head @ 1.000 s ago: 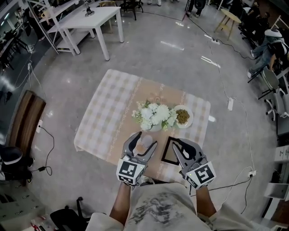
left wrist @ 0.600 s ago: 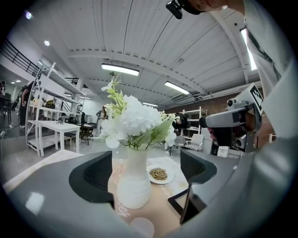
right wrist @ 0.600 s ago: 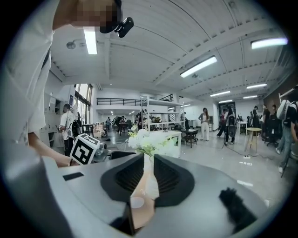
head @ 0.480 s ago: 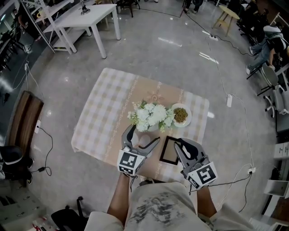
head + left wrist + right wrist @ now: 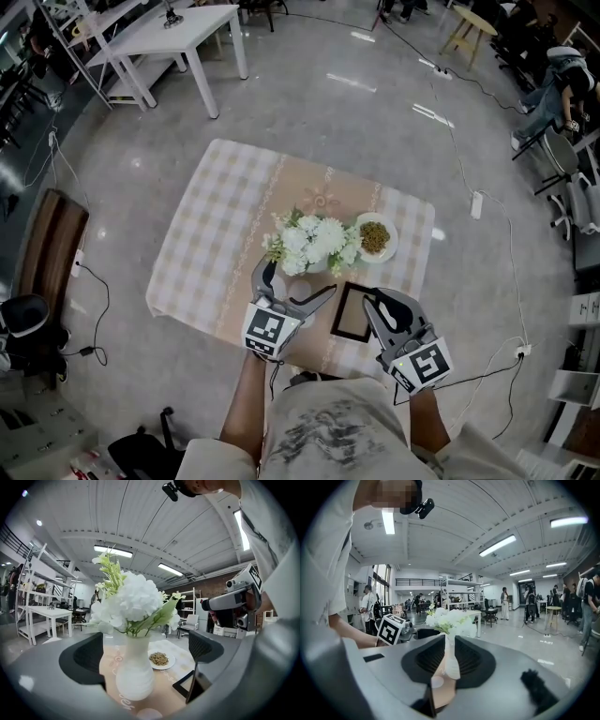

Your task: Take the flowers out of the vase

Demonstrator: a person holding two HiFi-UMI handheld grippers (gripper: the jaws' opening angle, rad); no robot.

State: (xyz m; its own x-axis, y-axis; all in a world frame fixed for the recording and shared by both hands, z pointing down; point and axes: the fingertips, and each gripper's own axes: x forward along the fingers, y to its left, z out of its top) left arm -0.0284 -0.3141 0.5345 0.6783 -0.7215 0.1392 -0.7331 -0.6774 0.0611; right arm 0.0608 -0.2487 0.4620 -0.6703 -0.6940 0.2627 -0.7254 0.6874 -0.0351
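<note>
White flowers [image 5: 314, 239] stand in a white vase [image 5: 135, 672] in the middle of the checked tablecloth [image 5: 216, 234]. My left gripper [image 5: 293, 284] is just in front of the vase. Its jaws are opening wide, one dark pad [image 5: 89, 656] on each side of the vase's foot, and neither touches it. In the left gripper view the flowers [image 5: 133, 599] rise above the jaws. My right gripper [image 5: 372, 302] hangs to the right near the table's front edge, jaws shut with nothing in them. Through their slit I see the vase [image 5: 451, 660] and flowers [image 5: 450, 620].
A white plate of brown grain [image 5: 377, 238] sits right of the vase. A black frame [image 5: 354, 312] lies flat between my grippers, near the front edge. A white table [image 5: 178, 33] stands far back left. Cables run over the floor at right.
My left gripper's jaws have spread from half open to wide, and it has moved forward to the vase's foot. The right gripper has stayed where it was.
</note>
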